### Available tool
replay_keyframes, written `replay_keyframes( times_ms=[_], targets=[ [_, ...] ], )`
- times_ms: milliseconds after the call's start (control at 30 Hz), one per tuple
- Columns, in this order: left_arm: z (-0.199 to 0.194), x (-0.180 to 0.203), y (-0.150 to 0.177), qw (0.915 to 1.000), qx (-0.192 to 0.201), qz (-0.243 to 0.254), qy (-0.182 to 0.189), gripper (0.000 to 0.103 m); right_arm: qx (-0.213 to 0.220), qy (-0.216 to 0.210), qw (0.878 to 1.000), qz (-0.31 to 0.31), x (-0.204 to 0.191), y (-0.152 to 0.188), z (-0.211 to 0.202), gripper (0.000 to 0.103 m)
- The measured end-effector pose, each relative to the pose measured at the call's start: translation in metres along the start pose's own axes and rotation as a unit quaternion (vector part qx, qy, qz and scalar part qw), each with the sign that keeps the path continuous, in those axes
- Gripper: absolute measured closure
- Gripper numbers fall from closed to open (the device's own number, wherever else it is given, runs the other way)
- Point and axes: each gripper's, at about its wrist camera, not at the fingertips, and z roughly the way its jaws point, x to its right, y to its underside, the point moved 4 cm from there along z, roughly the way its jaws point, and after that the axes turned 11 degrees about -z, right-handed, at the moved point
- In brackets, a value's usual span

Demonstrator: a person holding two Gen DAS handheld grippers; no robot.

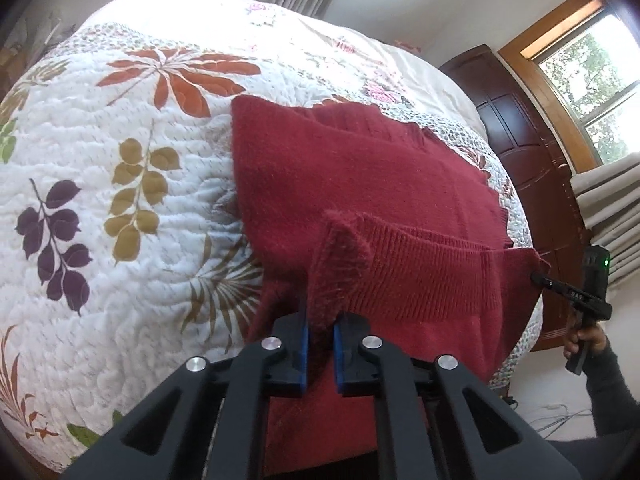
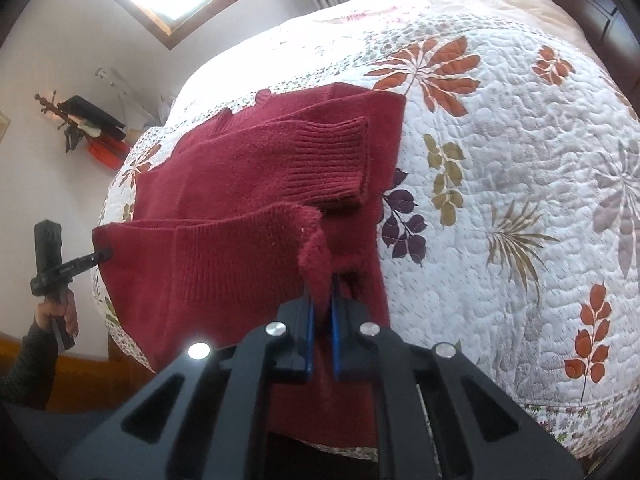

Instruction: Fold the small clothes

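Sweater (image 1: 360, 168): red knit, lying at the bed's edge on the leaf-print quilt (image 1: 120, 128), hem lifted.
Left gripper (image 1: 320, 332): you have it clenched on one hem corner.
Right gripper (image 2: 322, 320): clenched on the other hem corner.
Room: bare quilt stretches beyond the sweater's far edge.

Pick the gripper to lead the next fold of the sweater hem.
Neither alone, but probably right gripper: its hem corner sits over the sweater middle. Left gripper also pinches the sweater, near the bed edge. Move both together.
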Motion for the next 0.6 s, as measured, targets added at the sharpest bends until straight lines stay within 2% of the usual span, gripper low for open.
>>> replay_keyframes(
  times_ms=[233,433,600],
  targets=[
    [-0.029,0.012,-0.002,0.9989,0.043,0.012,0.012,0.094,0.023,0.002,1.0,0.002,-0.009,-0.007,-0.015,0.098],
    [-0.069,0.016,0.0,0.9965,0.08,0.013,0.021,0.094,0.057,0.009,0.998,0.007,-0.016,-0.013,-0.047,0.098],
    [-0.096,0.018,-0.011,0.993,0.115,0.009,0.026,0.095,0.088,0.014,0.996,0.001,-0.022,-0.03,-0.072,0.098]
  ],
)
